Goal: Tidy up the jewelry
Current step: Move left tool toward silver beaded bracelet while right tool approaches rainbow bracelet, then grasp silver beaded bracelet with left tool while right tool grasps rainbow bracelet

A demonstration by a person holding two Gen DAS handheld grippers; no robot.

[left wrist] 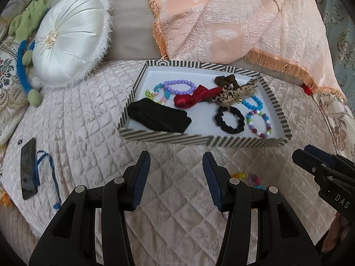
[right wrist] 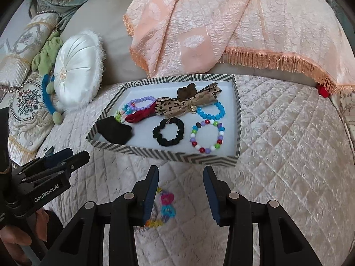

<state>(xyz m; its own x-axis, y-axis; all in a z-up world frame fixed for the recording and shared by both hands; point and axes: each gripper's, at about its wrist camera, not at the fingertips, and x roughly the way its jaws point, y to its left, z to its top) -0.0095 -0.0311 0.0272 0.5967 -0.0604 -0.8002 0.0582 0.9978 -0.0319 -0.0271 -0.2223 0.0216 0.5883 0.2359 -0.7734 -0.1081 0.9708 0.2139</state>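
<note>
A quilted cream bedspread (right wrist: pixel 277 133) fills the scene, with a fringed peach throw (right wrist: pixel 221 33) draped at the far side and a round white satin cushion (left wrist: pixel 71 42) at far left. Near the middle sits a striped-rimmed tray (right wrist: pixel 177 155), white inside, already holding a black folded cloth (left wrist: pixel 158 116), a red bow (left wrist: pixel 195 96), a leopard-print bow (right wrist: pixel 188 104), a black scrunchie (right wrist: pixel 169 134) and 4 bead bracelets, among them a multicoloured one (right wrist: pixel 207 136) at the near right corner. A dark phone (left wrist: pixel 28 168) lies on the bedspread at near left.

The left gripper (left wrist: pixel 176 177) hovers with jaws wide and nothing between them. The right gripper (right wrist: pixel 180 196) hovers with jaws moderately apart, also empty. Both stand on the near side of the tray.

The piece still outside is a small bright plastic bracelet (right wrist: pixel 165 208), lying on the quilt just near of the tray, under the right gripper's left finger.

The step in hand appears to be collecting it. Done well, the right gripper would shift left to centre over the chain, come down until the pads bracket 1 link, close gently, then lift clear of the tray rim before releasing over bare white floor.
</note>
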